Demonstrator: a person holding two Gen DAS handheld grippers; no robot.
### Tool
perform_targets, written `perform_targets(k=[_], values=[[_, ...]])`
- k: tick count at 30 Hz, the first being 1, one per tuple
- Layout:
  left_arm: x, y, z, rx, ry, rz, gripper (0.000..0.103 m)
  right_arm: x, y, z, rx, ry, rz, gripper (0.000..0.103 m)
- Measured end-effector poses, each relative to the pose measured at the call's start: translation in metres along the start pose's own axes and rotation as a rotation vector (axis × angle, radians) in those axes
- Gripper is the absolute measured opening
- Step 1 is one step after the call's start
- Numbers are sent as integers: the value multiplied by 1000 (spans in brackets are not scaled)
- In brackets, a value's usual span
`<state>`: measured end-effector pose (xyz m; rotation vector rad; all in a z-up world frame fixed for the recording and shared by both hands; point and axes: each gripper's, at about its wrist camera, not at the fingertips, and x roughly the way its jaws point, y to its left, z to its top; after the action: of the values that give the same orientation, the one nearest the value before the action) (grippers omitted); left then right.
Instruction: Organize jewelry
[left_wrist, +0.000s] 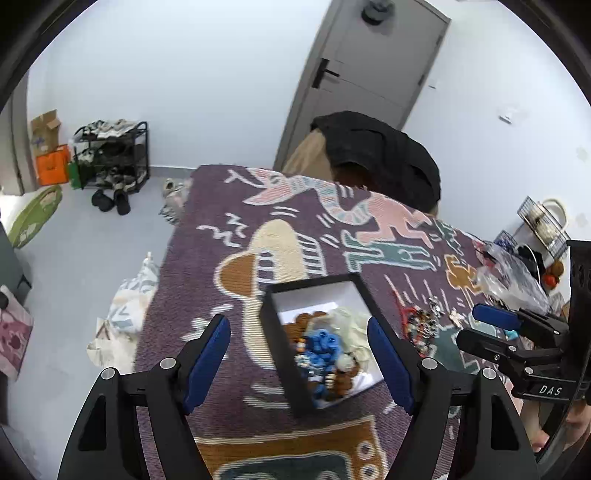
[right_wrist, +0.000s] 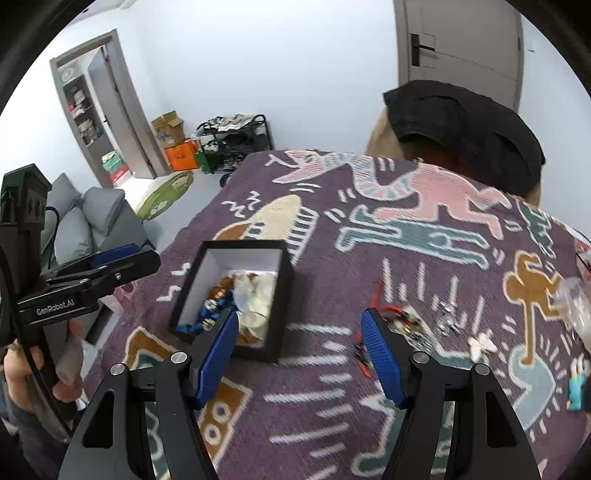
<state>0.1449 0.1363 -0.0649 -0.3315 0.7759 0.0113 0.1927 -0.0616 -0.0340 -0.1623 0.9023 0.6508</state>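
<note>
A black jewelry box (left_wrist: 317, 343) with a white lining sits open on the counter, its mouth facing up so pieces can be dropped straight in. It already holds blue beads (left_wrist: 321, 347), brown beads (left_wrist: 341, 382) and some cream-coloured pieces (left_wrist: 351, 325), heaped together rather than sorted. The left gripper (left_wrist: 299, 365) hovers just above it with its fingers spread wide and holding nothing, one on each side of the box as seen from its own camera, likely placed to steady or reach into the box.

To the right of the box, well apart from it, loose jewelry lies on the cloth: a tangle of small beads with a red cord (right_wrist: 402, 321), silvery pieces (right_wrist: 448, 317), a white butterfly-shaped piece (right_wrist: 482, 345) and a dark little item (right_wrist: 364, 358) nearer the box. The right gripper (right_wrist: 299, 356) points toward this gap, fingers released and empty, probably lined up to pick the next piece.

The counter is covered by a purple woven rug (right_wrist: 369, 369) with cartoon figures, a rough surface on which small pieces may snag. Behind it a black garment (right_wrist: 465, 133) hangs over a chair back. The room has white walls, a grey door (right_wrist: 458, 48), a shoe rack (left_wrist: 112, 155), an orange bag (left_wrist: 51, 164) and a grey sofa (right_wrist: 85, 225).
</note>
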Motion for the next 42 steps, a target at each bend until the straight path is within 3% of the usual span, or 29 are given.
perform_targets(k=[19,29,42], values=[[20,-69,-13,117,46,-71,77,-23,-80,-46,131,-4,-91,68],[35,-94,-20,162,68,-104,75,-15,-104,-65,175,8,-74,68],[47,-111,-26,215,94,-117,51,36,-82,-78,107,121,-48,38]])
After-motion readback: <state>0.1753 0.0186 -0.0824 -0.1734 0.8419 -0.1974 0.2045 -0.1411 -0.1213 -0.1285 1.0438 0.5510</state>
